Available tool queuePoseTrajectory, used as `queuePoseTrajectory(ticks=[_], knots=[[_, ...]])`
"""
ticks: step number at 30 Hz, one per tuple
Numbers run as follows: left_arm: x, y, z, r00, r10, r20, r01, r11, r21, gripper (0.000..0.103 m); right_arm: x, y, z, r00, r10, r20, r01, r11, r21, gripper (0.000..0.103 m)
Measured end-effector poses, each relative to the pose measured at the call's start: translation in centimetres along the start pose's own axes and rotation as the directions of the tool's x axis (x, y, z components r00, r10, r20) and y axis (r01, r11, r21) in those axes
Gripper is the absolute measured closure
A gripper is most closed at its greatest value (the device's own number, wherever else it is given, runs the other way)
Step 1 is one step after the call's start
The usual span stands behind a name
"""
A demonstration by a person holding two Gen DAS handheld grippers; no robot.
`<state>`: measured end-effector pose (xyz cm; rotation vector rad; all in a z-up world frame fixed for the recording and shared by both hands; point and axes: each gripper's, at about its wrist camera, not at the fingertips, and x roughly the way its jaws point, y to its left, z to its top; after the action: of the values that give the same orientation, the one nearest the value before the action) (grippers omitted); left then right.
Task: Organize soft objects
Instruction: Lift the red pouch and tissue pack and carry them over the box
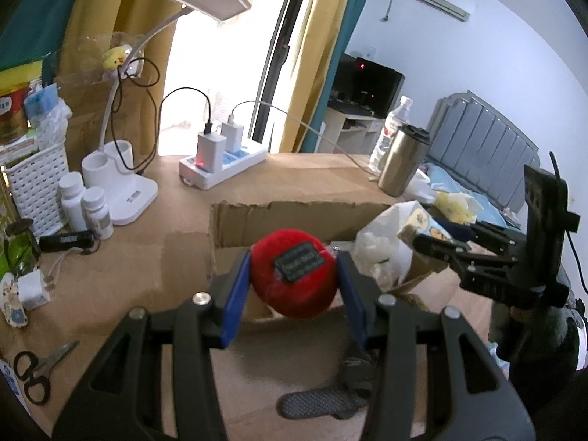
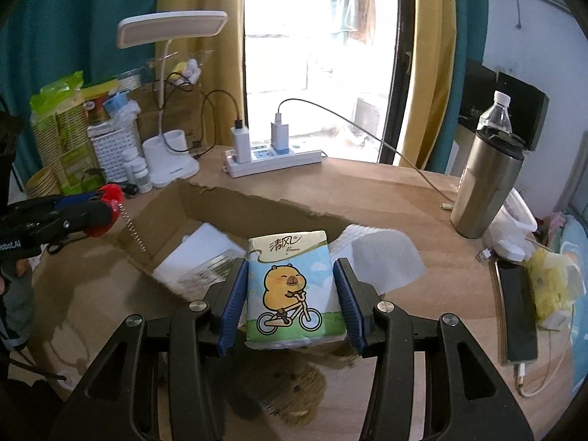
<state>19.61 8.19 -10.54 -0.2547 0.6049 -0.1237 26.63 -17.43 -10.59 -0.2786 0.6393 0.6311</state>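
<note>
My left gripper (image 1: 294, 257) is shut on a red plush ball (image 1: 294, 294) with a black label, held above the near edge of an open cardboard box (image 1: 286, 220). The right wrist view shows the same gripper (image 2: 106, 207) at the far left with the red plush (image 2: 114, 192) in it. My right gripper (image 2: 290, 262) is shut on a pack of tissues (image 2: 290, 294) printed with a cartoon animal on a bicycle, over the box (image 2: 220, 202). White paper (image 2: 382, 257) lies inside the box. In the left wrist view the right gripper (image 1: 441, 233) holds the pack (image 1: 422, 222) at the right.
At the back stand a white desk lamp (image 1: 121, 187), a power strip (image 1: 220, 169) with chargers, a steel tumbler (image 2: 485, 187) and a water bottle (image 2: 496, 114). White basket (image 1: 36, 180), pill bottles (image 1: 84, 205) and scissors (image 1: 40, 371) sit left; a phone (image 2: 518, 312) and yellow plush (image 2: 551, 286) right.
</note>
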Motion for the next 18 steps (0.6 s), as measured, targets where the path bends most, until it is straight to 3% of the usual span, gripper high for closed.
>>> queuePoseTrajectory(ticks=[18], knots=[[2.8,0.9,1.9,1.000,0.004,-0.002,-0.004,1.000,-0.016,0.055,3.1,-4.5,1.5,0.999,-0.048,0.000,0.048,0.997,0.053,0.053]])
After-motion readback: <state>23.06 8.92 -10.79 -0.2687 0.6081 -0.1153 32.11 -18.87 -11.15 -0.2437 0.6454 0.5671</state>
